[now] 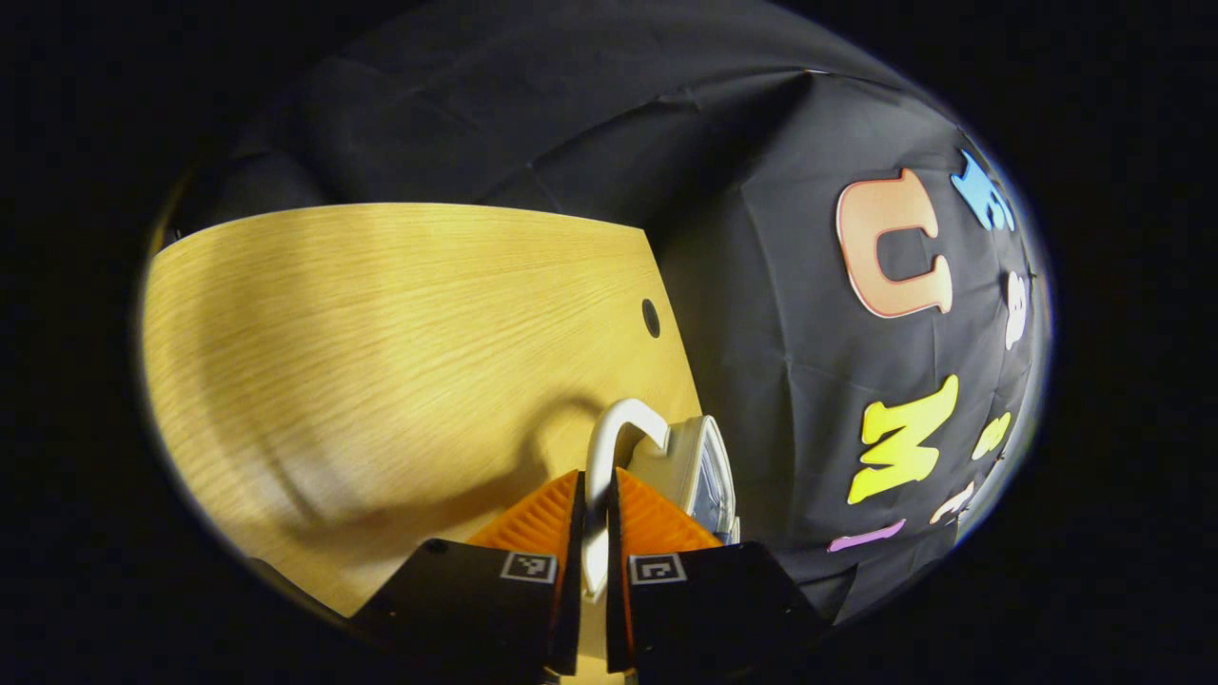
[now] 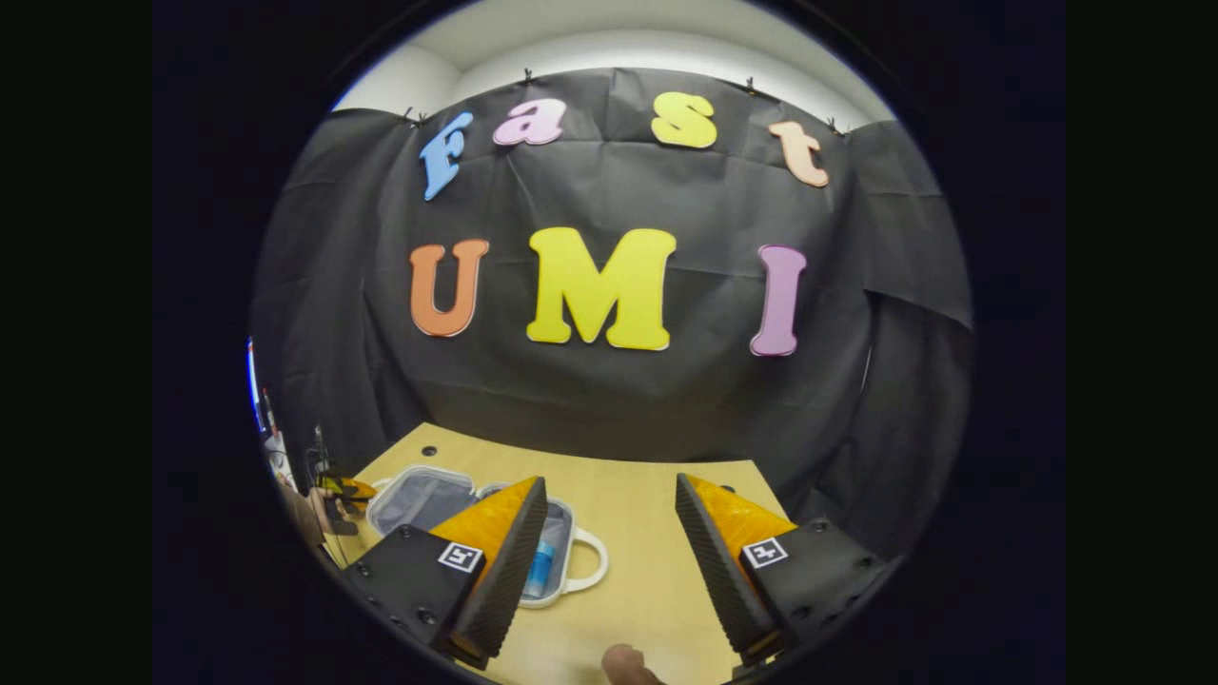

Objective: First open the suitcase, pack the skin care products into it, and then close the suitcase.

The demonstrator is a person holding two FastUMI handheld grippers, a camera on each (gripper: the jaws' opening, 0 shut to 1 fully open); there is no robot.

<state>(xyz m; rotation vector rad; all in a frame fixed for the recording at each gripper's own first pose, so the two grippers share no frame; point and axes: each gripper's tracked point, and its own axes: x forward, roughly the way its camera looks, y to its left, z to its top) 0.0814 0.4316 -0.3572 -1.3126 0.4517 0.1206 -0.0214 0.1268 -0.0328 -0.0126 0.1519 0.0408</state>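
Closest to us in the left gripper view, our left claw [image 1: 597, 518] is clenched on the white handle [image 1: 614, 428] of the suitcase [image 1: 699, 471]. In the right gripper view, our right claw [image 2: 609, 561] is released above the wooden bench [image 2: 657, 571]. There the suitcase [image 2: 457, 514] lies open, a blue bottle [image 2: 540, 566] inside.

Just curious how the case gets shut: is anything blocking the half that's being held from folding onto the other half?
Nothing visible does. The left gripper grips one handle of the open suitcase; the blue product lies flat in the other half. The right gripper is open, seemingly short of the case.
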